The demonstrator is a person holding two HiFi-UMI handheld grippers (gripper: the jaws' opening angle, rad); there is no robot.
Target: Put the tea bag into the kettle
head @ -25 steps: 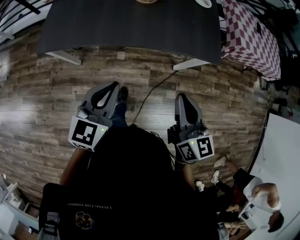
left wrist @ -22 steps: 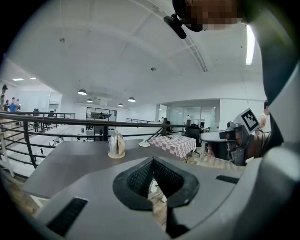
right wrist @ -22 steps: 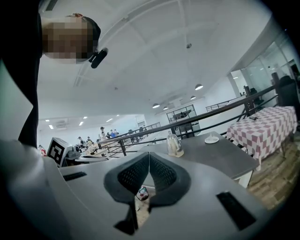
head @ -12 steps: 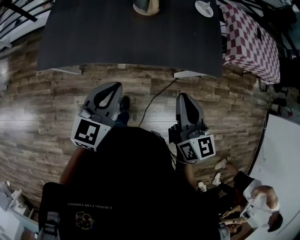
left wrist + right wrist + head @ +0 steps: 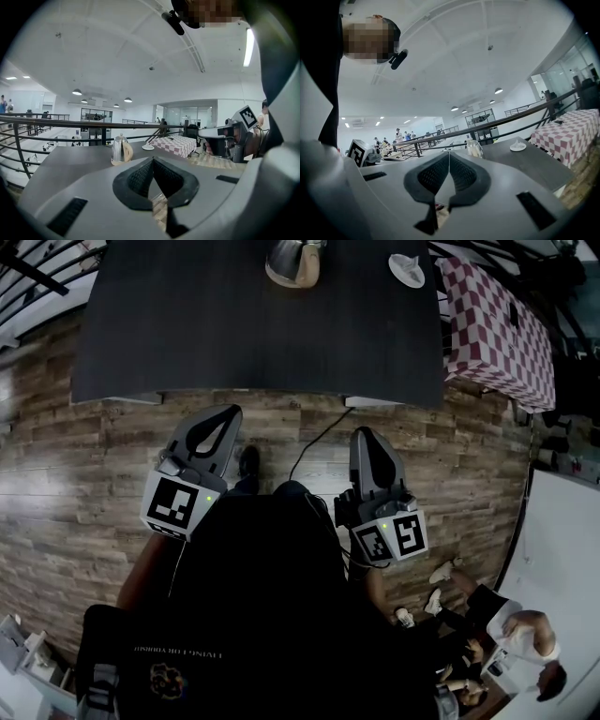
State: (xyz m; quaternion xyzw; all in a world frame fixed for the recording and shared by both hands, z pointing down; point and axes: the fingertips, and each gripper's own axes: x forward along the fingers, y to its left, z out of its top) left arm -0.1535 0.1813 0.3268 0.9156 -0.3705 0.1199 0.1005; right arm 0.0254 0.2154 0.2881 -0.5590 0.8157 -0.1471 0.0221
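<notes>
The person is holding both tools out over the wooden floor (image 5: 94,456), short of the dark bench (image 5: 234,324). The left tool (image 5: 223,414) is sitting closed, its ribbed pads meeting in a thin line with nothing between them, and the right tool (image 5: 364,433) is doing the same – jaws together, empty. Both are pointing toward the bench, side by side and apart from each other.

The steel kettle (image 5: 292,261) is standing at the bench's far edge, well apart from both tools. To its right a white dish (image 5: 407,270) is sitting near the bench's corner, carrying a small pale lump (image 5: 518,143) – too small to tell whether it is the tea bag. Past the bench's right end a red-and-white checked cloth (image 5: 497,324) is covering another table. A dark cable (image 5: 314,442) is trailing across the floor between the two tools toward the bench. A metal railing (image 5: 70,123) is running behind the bench.
</notes>
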